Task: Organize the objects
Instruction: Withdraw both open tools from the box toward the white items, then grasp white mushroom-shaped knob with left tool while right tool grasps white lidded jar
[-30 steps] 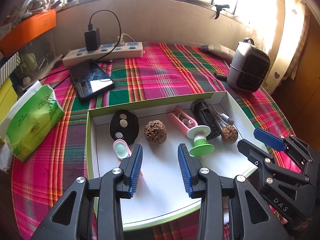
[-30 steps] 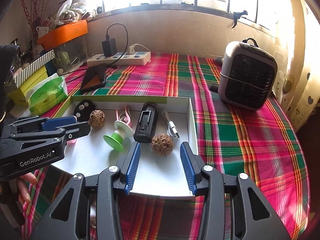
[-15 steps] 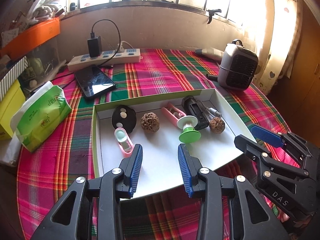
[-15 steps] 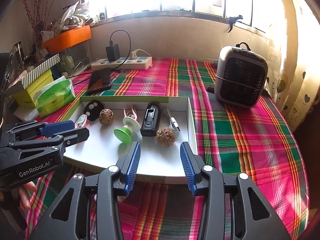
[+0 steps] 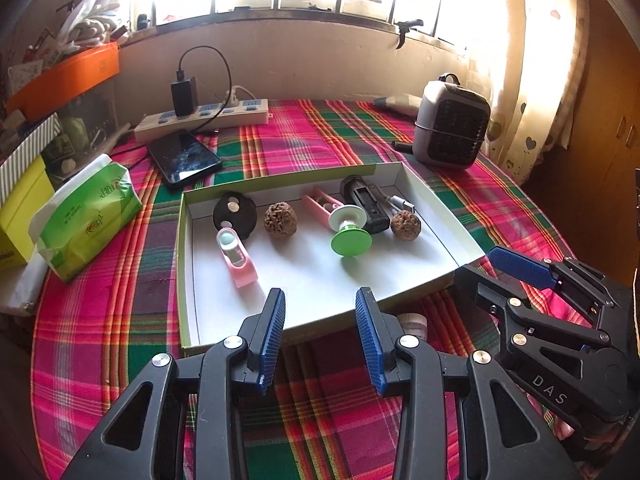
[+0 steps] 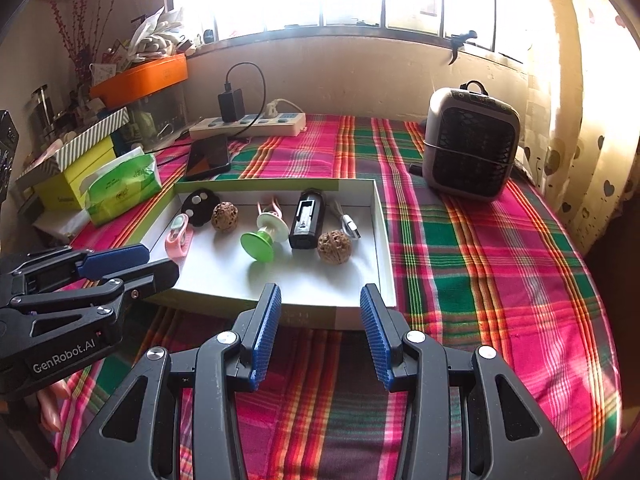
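A shallow white box with a green rim (image 5: 448, 236) (image 6: 380, 216) lies on the plaid cloth. In it are a black key fob (image 5: 235, 214), two walnuts (image 5: 280, 219) (image 6: 334, 241), a pink timer (image 5: 236, 258), a pink clip (image 5: 318, 203), a green-and-white suction holder (image 5: 349, 232) (image 6: 262, 238), a black battery case (image 5: 364, 204) (image 6: 307, 218) and a USB cable (image 6: 349, 224). My left gripper (image 5: 320, 332) is open and empty, just short of the box's near edge. My right gripper (image 6: 320, 332) is open and empty, also short of the near edge.
A small wooden-lidded jar (image 5: 412, 322) sits by the box's near edge. A grey heater (image 6: 470, 148) stands back right. A phone (image 5: 184, 156), power strip (image 5: 204, 118), green tissue pack (image 5: 86, 216) and yellow boxes (image 6: 68, 176) lie left and behind.
Both grippers have drawn back from over the box toward the table's near edge. They stay open and empty. The things in the box have not moved.
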### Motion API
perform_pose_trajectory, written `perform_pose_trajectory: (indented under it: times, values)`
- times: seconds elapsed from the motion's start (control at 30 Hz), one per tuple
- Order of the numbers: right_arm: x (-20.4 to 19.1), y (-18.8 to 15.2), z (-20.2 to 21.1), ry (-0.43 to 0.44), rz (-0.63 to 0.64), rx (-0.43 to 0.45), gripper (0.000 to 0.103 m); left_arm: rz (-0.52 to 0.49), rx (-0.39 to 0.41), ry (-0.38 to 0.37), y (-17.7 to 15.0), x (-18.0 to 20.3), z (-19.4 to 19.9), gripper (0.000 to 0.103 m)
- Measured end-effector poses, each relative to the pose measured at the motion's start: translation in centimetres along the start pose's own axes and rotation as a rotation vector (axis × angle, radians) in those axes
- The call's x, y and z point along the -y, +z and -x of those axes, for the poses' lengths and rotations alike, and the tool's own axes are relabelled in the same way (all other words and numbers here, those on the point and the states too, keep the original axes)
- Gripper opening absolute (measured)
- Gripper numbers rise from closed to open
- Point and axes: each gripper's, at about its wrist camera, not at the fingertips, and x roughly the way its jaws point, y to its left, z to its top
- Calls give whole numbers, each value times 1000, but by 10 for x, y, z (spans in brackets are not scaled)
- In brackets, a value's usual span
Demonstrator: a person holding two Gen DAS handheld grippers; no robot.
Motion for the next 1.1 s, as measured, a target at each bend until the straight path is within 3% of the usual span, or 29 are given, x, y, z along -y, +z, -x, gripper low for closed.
perform_pose_trajectory:
  times: [0.43,1.1]
  values:
    - [0,-15,7,3,-11,-7,43,-3,-15,-15,-18,5,3,35]
    - [12,-36,10,24,-49,-27,43,10,-73,-156,-39,18,-11,37]
